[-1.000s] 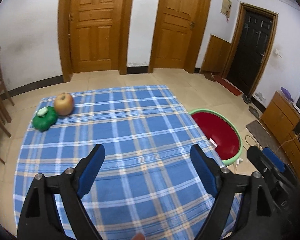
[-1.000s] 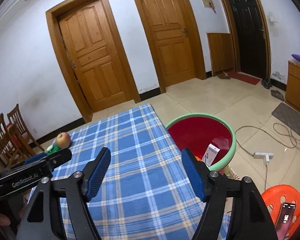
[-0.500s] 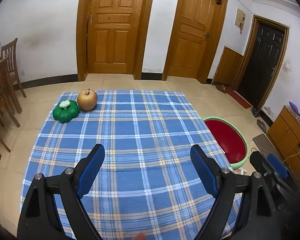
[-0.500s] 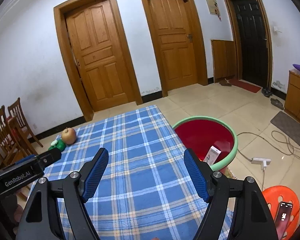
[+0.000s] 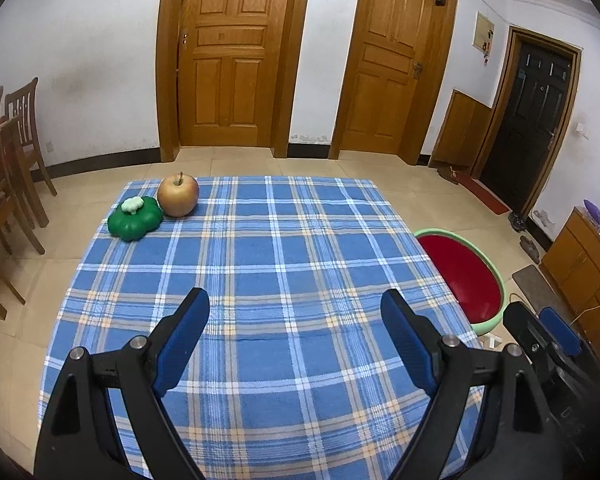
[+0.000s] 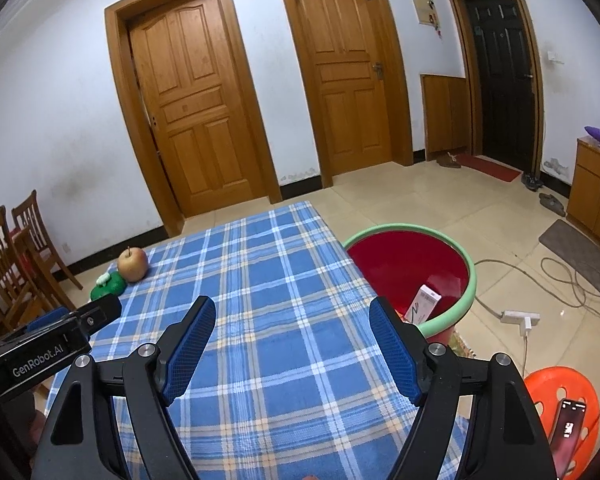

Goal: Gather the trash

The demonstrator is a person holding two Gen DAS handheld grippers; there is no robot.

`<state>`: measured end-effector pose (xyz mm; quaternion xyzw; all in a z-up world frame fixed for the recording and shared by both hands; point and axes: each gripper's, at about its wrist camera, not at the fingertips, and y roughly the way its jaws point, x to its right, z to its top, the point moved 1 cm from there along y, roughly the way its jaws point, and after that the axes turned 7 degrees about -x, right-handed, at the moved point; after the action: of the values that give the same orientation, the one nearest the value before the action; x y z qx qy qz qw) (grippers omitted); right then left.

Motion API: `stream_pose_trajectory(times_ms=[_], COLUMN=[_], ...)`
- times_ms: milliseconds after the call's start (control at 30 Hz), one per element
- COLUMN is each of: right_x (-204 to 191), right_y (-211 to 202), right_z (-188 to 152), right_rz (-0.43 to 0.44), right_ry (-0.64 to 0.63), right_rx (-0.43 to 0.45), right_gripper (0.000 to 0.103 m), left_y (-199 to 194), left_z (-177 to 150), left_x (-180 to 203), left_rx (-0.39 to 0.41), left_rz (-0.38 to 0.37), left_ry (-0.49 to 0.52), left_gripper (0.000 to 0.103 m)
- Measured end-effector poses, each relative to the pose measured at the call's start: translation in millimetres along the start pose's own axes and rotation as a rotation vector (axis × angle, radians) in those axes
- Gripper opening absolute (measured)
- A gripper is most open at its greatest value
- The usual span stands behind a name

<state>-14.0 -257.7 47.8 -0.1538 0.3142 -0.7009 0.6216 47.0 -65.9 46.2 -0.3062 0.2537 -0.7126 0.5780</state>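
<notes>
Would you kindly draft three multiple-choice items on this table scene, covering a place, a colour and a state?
1. Where does the apple sit?
A. at the table's far left corner, beside the green toy
B. in the basin
C. on the floor

2. What colour is the inside of the basin?
A. blue
B. red
C. yellow

3. How do both grippers stand?
A. shut on the apple
B. shut on nothing
C. open and holding nothing

Answers: 1 A, the two touch on the plaid tablecloth; 2 B, red within a green rim; 3 C, the left gripper and right gripper show wide gaps.
</notes>
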Motion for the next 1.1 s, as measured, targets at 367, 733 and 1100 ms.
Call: stream_pose_trajectory(times_ms=[367, 733, 1100], right_x=[2.0, 6.6, 7.8], right_y=[0.8, 1.1, 0.8], right_z=[-1.3, -3.8, -3.9], right_rz=[-0.001, -0.007, -0.009], right_ry=[0.006, 0.017, 0.017], right_rx=[-0.006, -0.012, -0.011], right_gripper=[0.08, 0.08, 0.08], left_y=[-2.1, -1.8, -2.0], left_z=[-1.8, -2.1, -1.8], left_x=[0.9, 3.4, 3.7], left_rx=[0.023, 0.02, 0.02], left_rz=[0.026, 0.014, 0.015], left_ry=[0.014, 0.018, 0.018], left_gripper=[0.086, 0.086, 0.086])
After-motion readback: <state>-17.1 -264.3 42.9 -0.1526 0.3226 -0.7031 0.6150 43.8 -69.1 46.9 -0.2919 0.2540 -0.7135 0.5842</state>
